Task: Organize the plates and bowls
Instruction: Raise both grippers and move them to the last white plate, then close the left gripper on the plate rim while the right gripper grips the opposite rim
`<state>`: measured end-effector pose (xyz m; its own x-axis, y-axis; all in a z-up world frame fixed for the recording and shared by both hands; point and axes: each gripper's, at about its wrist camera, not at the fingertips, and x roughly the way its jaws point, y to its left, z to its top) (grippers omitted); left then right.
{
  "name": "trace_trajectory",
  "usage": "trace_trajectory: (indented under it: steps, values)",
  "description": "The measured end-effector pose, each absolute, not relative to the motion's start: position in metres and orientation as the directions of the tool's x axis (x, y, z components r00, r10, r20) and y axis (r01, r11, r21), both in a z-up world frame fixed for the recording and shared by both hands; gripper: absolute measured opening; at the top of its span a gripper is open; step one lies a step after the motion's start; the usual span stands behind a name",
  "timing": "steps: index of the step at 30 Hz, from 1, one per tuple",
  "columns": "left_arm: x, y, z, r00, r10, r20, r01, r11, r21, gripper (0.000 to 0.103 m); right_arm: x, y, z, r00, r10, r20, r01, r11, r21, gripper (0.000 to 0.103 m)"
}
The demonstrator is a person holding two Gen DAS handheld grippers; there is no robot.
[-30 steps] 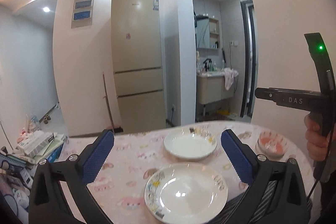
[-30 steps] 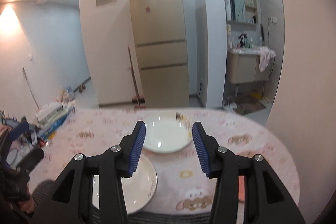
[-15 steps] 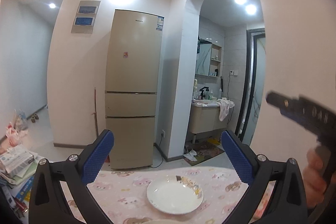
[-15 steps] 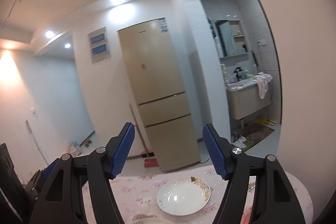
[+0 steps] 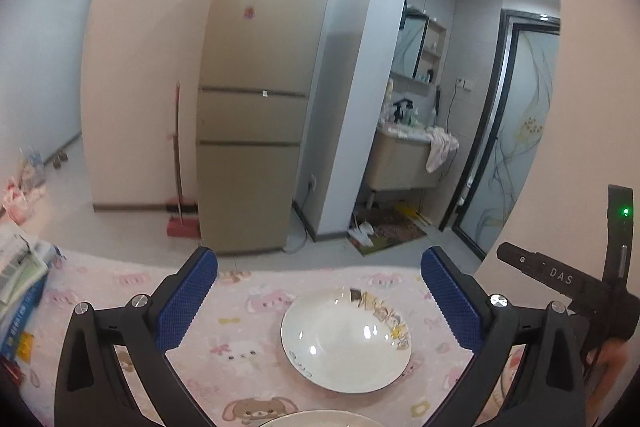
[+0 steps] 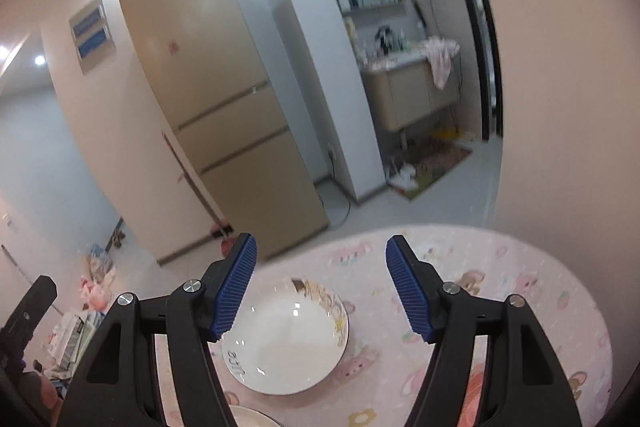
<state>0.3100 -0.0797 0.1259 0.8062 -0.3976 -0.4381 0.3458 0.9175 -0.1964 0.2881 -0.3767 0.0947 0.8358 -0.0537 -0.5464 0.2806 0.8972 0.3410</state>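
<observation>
— Anything between the jaws?
— No. The left gripper [image 5: 320, 291] stands wide, the right gripper [image 6: 320, 291] somewhat narrower, both with ribbed blue pads and empty, above a glossy white plate [image 5: 346, 341] with a cartoon-printed rim.
— What's around it?
— A pink cartoon cloth on the tabletop [image 5: 256, 295]; nearer, a second plate [image 5: 320, 419] cut off by the frame. Beyond stand a beige fridge [image 5: 256, 99] and a red broom [image 5: 180, 195].
</observation>
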Motion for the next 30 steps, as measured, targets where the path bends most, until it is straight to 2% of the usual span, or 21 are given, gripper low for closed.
trace_trajectory:
  steps: [8, 10, 14, 17, 21, 22, 24, 28, 30]
  values:
    - [0.373, -0.083, 0.042, 0.682, -0.367, -0.633, 0.299, 0.929, -0.217, 0.102, 0.329, -0.369, 0.035, 0.714, -0.072, -0.697, 0.315, 0.921, 0.228, 0.066]
    - [0.383, -0.087, 0.021, 0.650, -0.351, -0.674, 0.291, 0.934, -0.206, 0.097, 0.338, -0.370, 0.017, 0.673, -0.063, -0.737, 0.328, 0.918, 0.221, 0.066]
    - [0.398, -0.093, -0.017, 0.571, -0.350, -0.743, 0.281, 0.933, -0.224, 0.097, 0.354, -0.373, -0.015, 0.596, -0.030, -0.802, 0.338, 0.916, 0.217, 0.064]
    - [0.403, -0.093, -0.037, 0.543, -0.348, -0.764, 0.279, 0.933, -0.226, 0.095, 0.364, -0.377, -0.039, 0.542, 0.015, -0.840, 0.345, 0.908, 0.239, 0.062]
    - [0.412, -0.092, -0.056, 0.490, -0.390, -0.780, 0.269, 0.918, -0.290, 0.092, 0.370, -0.381, -0.064, 0.491, 0.104, -0.865, 0.342, 0.890, 0.301, 0.058]
    - [0.413, -0.092, -0.061, 0.484, -0.388, -0.785, 0.256, 0.920, -0.297, 0.090, 0.371, -0.382, -0.068, 0.482, 0.113, -0.869, 0.346, 0.887, 0.307, 0.055]
    - [0.414, -0.097, -0.071, 0.464, -0.373, -0.803, 0.245, 0.926, -0.288, 0.079, 0.373, -0.382, -0.073, 0.471, 0.094, -0.877, 0.341, 0.898, 0.279, 0.053]
    - [0.417, -0.100, -0.082, 0.432, -0.389, -0.813, 0.235, 0.920, -0.315, 0.076, 0.375, -0.381, -0.076, 0.466, 0.101, -0.879, 0.306, 0.913, 0.268, 0.046]
    - [0.418, -0.099, -0.085, 0.418, -0.404, -0.814, 0.227, 0.914, -0.337, 0.070, 0.376, -0.384, -0.080, 0.461, 0.124, -0.879, 0.310, 0.905, 0.291, 0.042]
